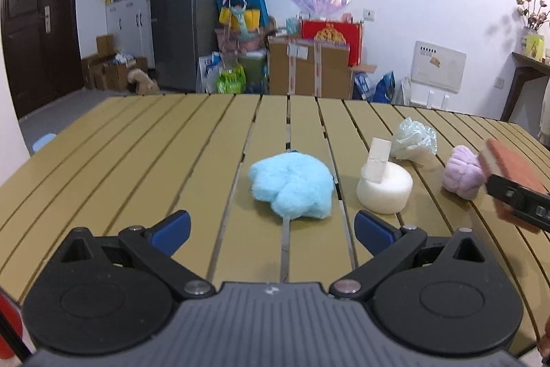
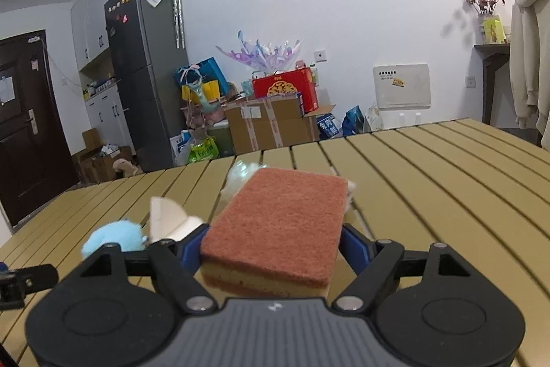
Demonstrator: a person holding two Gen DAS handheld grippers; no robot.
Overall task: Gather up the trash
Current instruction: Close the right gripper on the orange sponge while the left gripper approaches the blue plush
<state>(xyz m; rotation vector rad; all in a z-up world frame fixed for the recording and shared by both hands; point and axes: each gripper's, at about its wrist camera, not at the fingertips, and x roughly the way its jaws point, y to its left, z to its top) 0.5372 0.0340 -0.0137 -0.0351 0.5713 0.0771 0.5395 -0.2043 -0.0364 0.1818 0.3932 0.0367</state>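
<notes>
The sponge [image 2: 275, 229], a thick block with a rust-red scouring face over yellow foam, sits clamped across its width between the pads of the right gripper [image 2: 271, 246], raised above the slatted table [image 2: 447, 177]; being soft, it could squirm or tip out if the squeeze is light. Beyond the sponge lie a pink wad [image 1: 462, 176], white foam disc [image 1: 385, 191] and blue fluff [image 1: 292, 188], near which the left gripper [image 1: 271, 226] hangs spread wide and empty.
</notes>
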